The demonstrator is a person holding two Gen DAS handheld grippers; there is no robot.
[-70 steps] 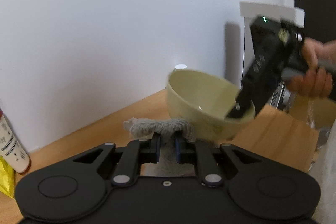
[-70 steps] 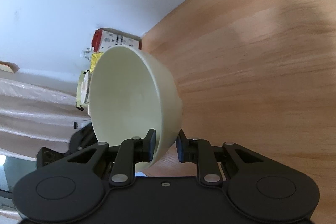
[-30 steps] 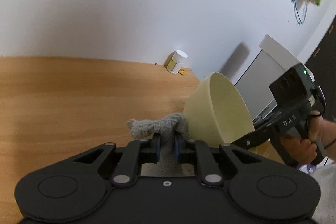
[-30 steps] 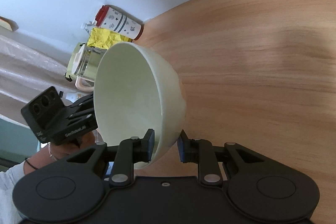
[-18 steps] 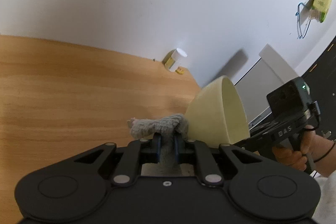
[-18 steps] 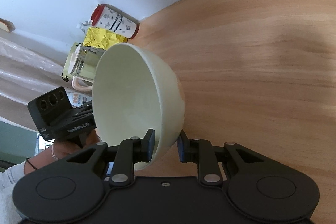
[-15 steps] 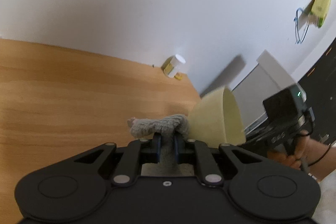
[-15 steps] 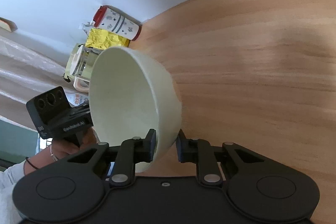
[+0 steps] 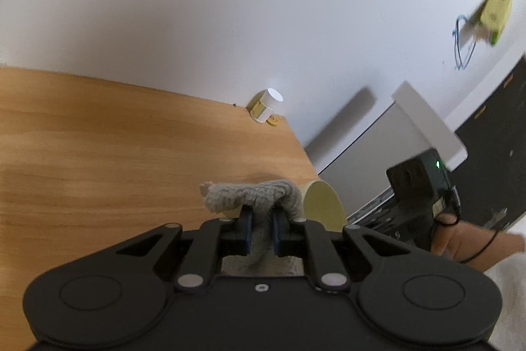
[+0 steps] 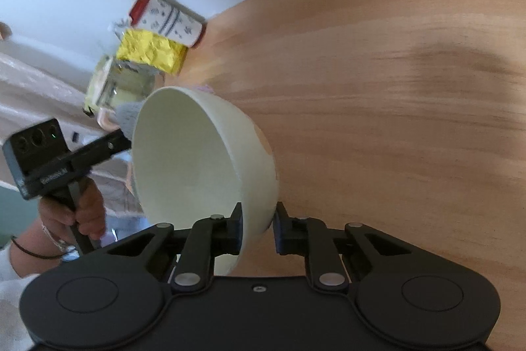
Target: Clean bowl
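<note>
Pale cream, deep round ceramic bowl held off the light wooden tabletop, tipped on its side, mouth turned toward the left-hand tool. Right gripper clamped on the rim, one finger inside the wall, the other outside. Left gripper pinched tight on a grey, fluffy terry cloth, bunched over and ahead of the fingertips. Seen from the left wrist, bowl just beyond and to the right of the cloth, edge-on, cloth close against its outer wall; actual contact not clear. From the right wrist, a tuft of the grey cloth peeking past the far rim, beyond the fingers. Inside of the bowl plain and pale, no visible dirt or streaks, though motion blur allows no firm verdict. Fit for either stage: cloth closing in for a wipe, or drawing clear after one; hence no telling how much cleaning remains. Still outstanding in any case, judging by the lifted pose: bowl set back down on the wood. Off to the far left of the right fingers, a red-capped patterned cup on its side, a crumpled yellow packet and a glass jar; at the far wall, a small white pill bottle.
</note>
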